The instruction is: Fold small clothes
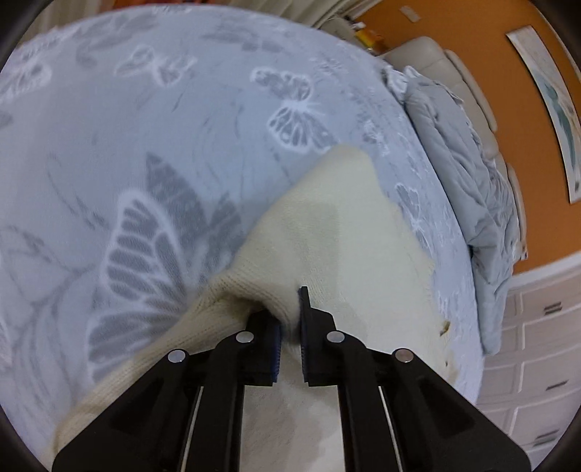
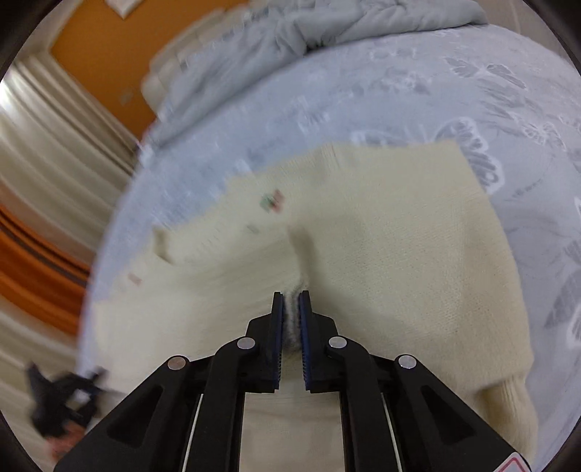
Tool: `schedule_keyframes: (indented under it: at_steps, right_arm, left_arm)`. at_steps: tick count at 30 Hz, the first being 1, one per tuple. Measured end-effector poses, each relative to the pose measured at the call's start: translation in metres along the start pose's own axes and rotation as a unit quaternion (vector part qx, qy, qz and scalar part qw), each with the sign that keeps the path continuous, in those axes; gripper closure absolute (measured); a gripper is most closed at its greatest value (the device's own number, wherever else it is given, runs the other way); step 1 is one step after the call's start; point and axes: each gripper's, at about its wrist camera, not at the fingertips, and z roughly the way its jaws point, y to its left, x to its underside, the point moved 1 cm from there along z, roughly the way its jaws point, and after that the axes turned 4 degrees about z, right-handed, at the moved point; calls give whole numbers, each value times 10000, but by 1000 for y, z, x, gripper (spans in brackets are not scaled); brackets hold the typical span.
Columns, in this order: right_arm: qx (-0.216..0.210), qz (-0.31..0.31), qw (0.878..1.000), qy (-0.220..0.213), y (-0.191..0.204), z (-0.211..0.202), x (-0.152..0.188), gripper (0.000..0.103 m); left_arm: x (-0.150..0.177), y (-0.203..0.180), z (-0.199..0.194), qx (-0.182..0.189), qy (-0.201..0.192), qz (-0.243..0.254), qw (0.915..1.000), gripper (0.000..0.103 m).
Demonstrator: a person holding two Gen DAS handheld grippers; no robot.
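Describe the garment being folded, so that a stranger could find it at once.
Start from the wide bed with the pale blue butterfly bedspread. On it lies a cream knitted sweater, pinched by the left claw and the right claw. Unlike the rumpled grey duvet behind, it is plain and cream.

One sweater (image 2: 381,232), two claws (image 1: 290,312) (image 2: 290,308)

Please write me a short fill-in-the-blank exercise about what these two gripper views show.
1. Both grippers are pinching a knitted ____ garment.
2. The bedspread beneath it is printed with ____.
3. The wall behind the bed is painted ____.

Missing words: cream; butterflies; orange.
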Motion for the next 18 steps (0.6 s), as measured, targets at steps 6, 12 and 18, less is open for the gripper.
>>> schedule_keyframes:
  at_steps: [6, 12, 18]
  right_arm:
    - [333, -339, 9988, 112, -5, 14, 14, 96]
    - [466, -437, 9977, 228, -6, 15, 12, 94]
    - [424, -1342, 9877, -686, 80, -38, 10, 81]
  left_arm:
    - [-3, 6, 1, -36, -16, 120, 9999, 95]
    - [0, 8, 3, 54, -92, 471, 9988, 93]
    - [22, 3, 0, 109, -801, 1644, 9831, 91]
